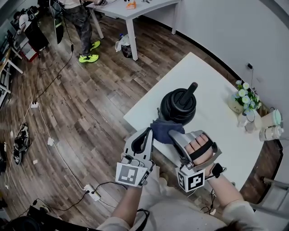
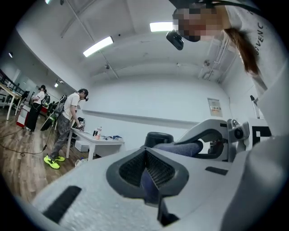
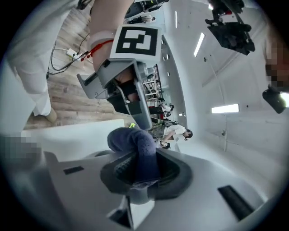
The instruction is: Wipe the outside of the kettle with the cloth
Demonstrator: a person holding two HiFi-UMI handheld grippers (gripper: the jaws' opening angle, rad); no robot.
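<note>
A black kettle with a raised handle stands on the white table. A dark blue cloth hangs just in front of the kettle, stretched between both grippers. My left gripper is shut on the cloth's left end, and my right gripper is shut on its right end. In the left gripper view the cloth runs from the shut left gripper toward the other gripper, with the kettle's top behind. In the right gripper view the cloth is pinched in the right gripper.
A pot of flowers and two pale cups stand at the table's far right. The table's near edge lies under the grippers. Cables and a power strip lie on the wood floor. A person stands by a far table.
</note>
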